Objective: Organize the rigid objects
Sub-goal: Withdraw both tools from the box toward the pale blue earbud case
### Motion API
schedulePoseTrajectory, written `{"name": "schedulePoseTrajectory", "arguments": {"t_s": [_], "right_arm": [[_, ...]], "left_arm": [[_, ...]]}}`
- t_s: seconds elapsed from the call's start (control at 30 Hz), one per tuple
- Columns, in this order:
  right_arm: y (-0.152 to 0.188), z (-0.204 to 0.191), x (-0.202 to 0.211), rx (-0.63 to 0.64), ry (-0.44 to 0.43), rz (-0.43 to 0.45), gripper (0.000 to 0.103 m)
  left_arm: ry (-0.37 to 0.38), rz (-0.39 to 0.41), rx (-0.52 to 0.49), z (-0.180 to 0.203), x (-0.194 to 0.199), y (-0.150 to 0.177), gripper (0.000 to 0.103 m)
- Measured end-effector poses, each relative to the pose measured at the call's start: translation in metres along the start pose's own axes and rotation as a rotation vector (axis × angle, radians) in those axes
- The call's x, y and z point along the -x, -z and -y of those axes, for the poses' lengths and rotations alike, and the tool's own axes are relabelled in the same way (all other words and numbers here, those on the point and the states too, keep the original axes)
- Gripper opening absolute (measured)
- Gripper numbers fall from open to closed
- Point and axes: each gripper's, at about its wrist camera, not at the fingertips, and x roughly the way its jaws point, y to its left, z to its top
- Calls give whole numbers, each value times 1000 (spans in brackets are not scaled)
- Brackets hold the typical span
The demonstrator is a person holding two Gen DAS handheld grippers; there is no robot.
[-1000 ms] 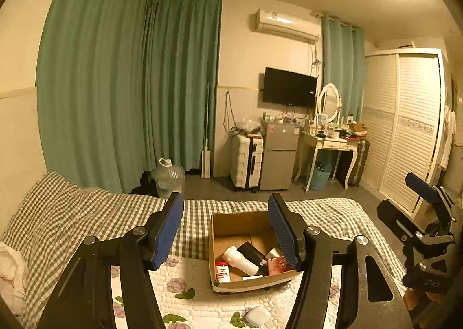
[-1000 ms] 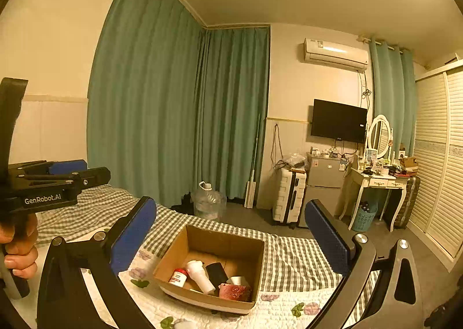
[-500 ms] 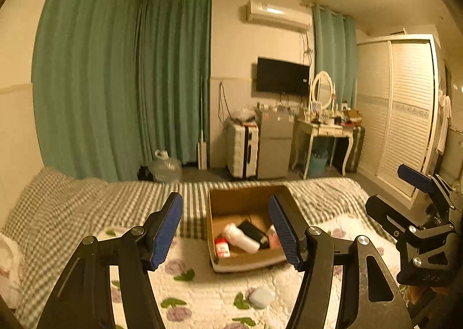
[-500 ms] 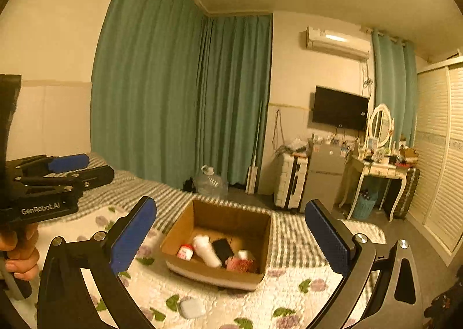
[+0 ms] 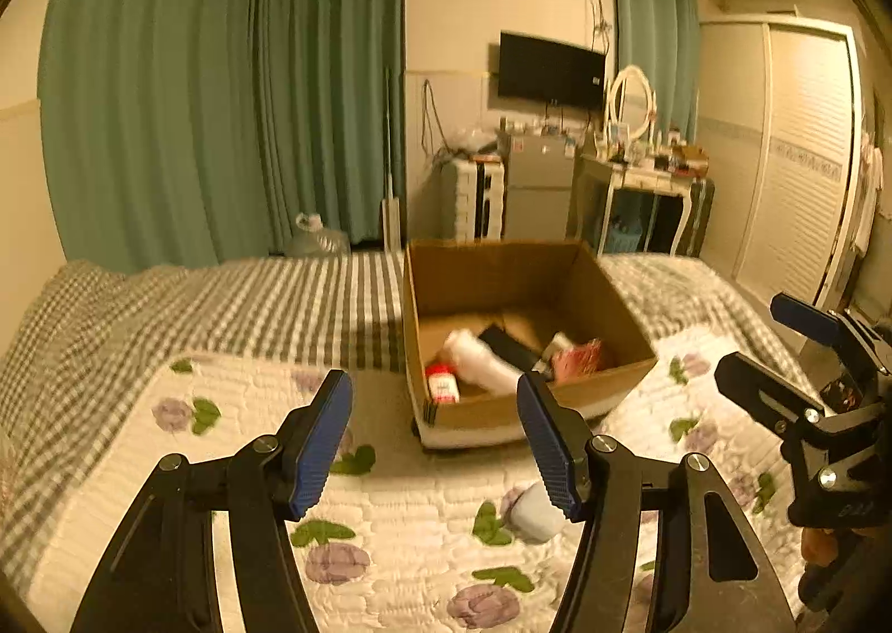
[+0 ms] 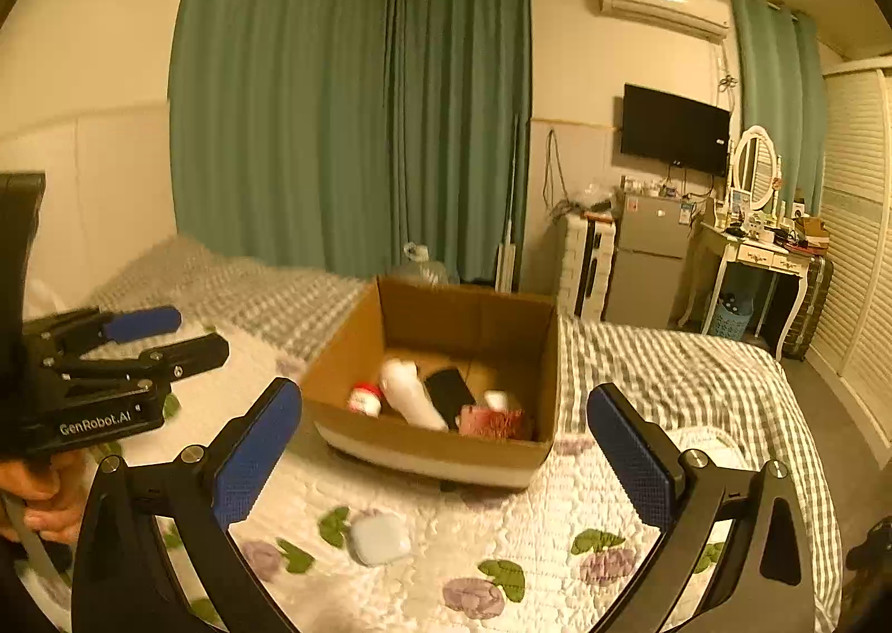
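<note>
one cardboard box [image 6: 440, 443] sits on the bed. inside the box: one red-capped bottle [image 6: 365, 399], one white bottle [image 6: 410, 390], one black flat item [image 6: 449, 393], one pink-red packet [image 6: 493, 421]. in front of the box: one pale blue case [image 6: 379, 538].

open cardboard box [image 6: 446, 443], pale case [image 6: 379, 538] outside
</note>
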Motion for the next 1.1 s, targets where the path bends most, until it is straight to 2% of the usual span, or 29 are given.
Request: {"name": "schedulePoseTrajectory", "arguments": {"t_s": [0.1, 0.23, 0.33, 0.57, 0.73, 0.87, 1.0, 1.1], "right_arm": [[16, -4, -20, 25, -3, -50, 102], [35, -8, -46, 44, -29, -119, 94], [48, -13, -65, 63, -39, -164, 92], [72, -23, -109, 80, -88, -277, 91], [92, -26, -134, 77, -122, -362, 89], [108, -25, -151, 67, -141, -431, 87], [123, -34, -168, 105, -151, -512, 81], [132, -41, -178, 136, -140, -554, 81]], "left_arm": [[-4, -40, -4, -3, -17, 11, 63], [-13, -79, -2, -7, -34, 25, 63], [-8, -104, -3, -9, -44, 32, 62], [5, -227, 29, -13, -80, 51, 41], [5, -316, 52, -18, -99, 62, 41], [9, -357, 59, -19, -109, 73, 41], [24, -400, 45, -17, -119, 86, 38], [28, -416, 29, -14, -122, 91, 37]]}}
